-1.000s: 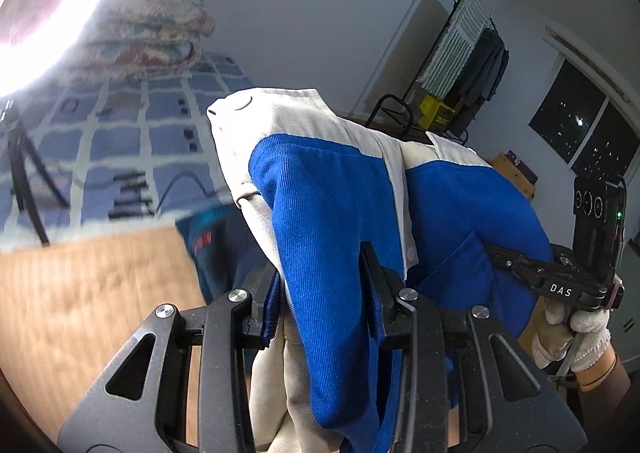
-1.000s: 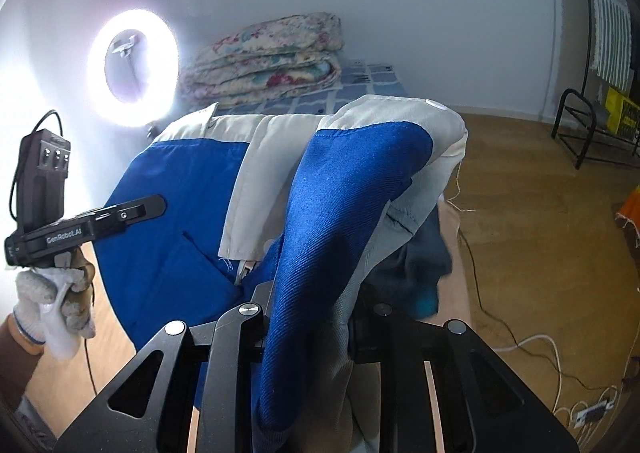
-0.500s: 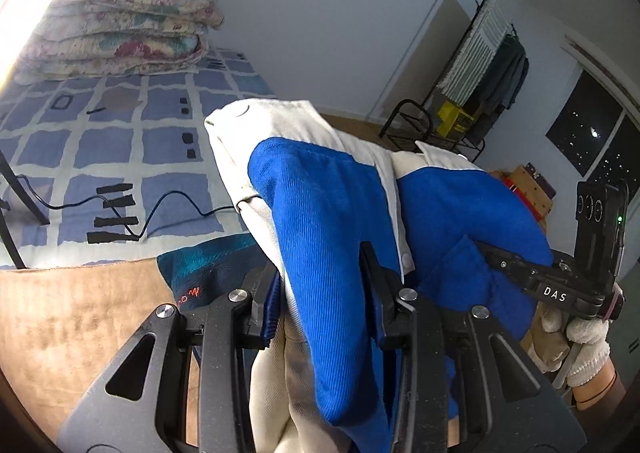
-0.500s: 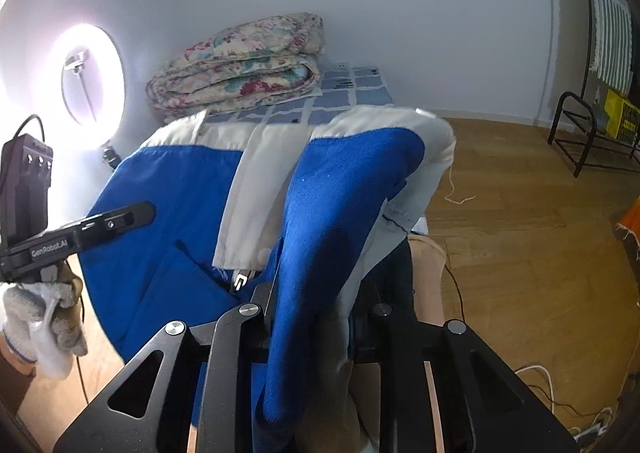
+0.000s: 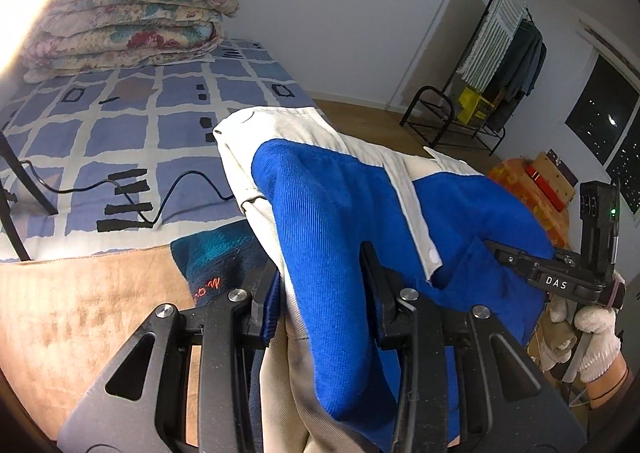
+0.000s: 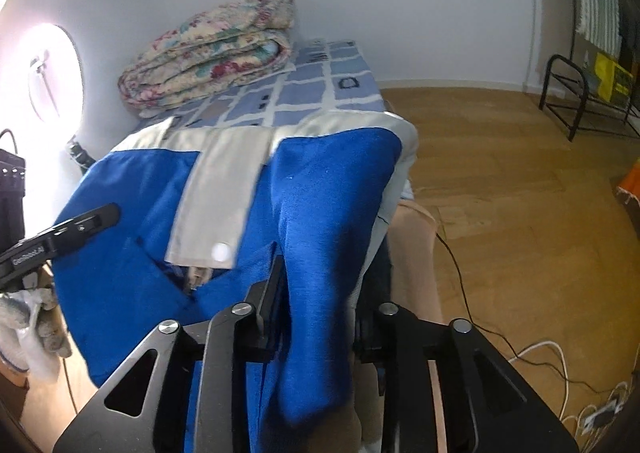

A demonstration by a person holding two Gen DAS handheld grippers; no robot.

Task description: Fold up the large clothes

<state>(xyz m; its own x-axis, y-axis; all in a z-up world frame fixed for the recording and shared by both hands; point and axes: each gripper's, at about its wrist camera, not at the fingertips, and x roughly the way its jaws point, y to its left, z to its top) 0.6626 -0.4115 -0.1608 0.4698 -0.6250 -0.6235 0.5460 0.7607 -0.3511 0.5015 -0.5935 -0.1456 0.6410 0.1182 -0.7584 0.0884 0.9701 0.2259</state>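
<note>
Both tools dropped toward the bed (image 5: 160,125) edge, more bedspread now in view. Blue-and-cream jacket (image 5: 336,213) hangs bunched between them above the bed's near edge. Left tool (image 5: 320,293) clenched on a fabric fold. Right tool (image 6: 320,293) has just been opening, cloth between its jaws; whether they grip it, cannot tell. Lower evenly, keep the span taut, land it flat before releasing.

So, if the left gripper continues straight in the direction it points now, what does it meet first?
Probably the blue-and-cream garment itself, already bunched between the left gripper fingers. Beyond that fabric, most likely the bed's checked blue cover, though depth is unclear.
</note>
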